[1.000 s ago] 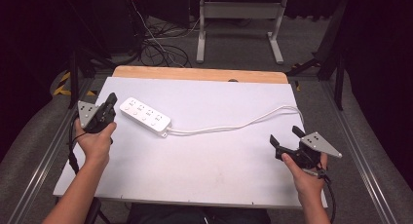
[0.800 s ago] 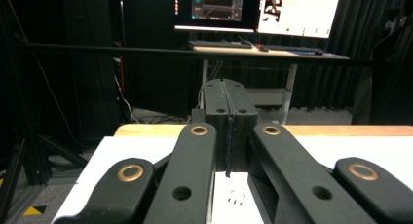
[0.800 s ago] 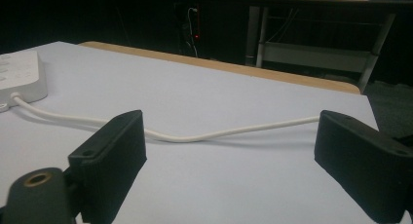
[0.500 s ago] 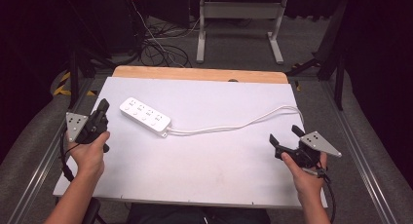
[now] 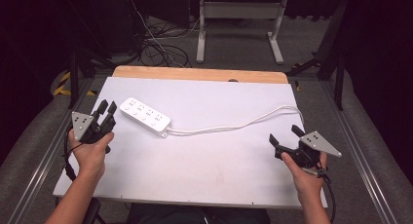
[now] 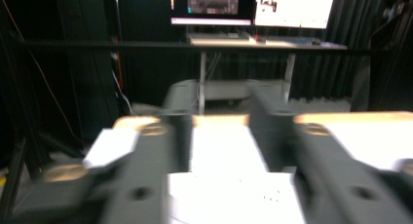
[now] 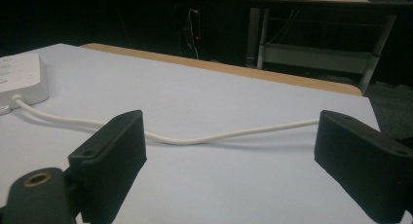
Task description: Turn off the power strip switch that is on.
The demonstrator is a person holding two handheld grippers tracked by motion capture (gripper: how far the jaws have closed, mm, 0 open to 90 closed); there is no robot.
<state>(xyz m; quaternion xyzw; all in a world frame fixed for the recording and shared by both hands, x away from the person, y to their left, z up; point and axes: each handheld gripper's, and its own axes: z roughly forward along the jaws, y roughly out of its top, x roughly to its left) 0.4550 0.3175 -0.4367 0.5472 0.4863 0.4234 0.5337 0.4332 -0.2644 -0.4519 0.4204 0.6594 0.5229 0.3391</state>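
— On white surface [image 5: 209,156], left of middle: power strip [image 5: 145,116], untouched, cord [image 5: 234,126] trailing right. Left tool [image 5: 107,108] just beside it, jaws just now spreading, nothing between.
— Right tool [image 5: 282,135]?
— Spread wide, empty, well apart from strip. Grasp yet to begin. No readable writing anywhere.

My left gripper [image 5: 108,108] and right gripper [image 5: 284,134] are black, each topped by a grey three-cornered plate with dark dots. Black cables trail from both. My forearms are bare, at frame bottom.
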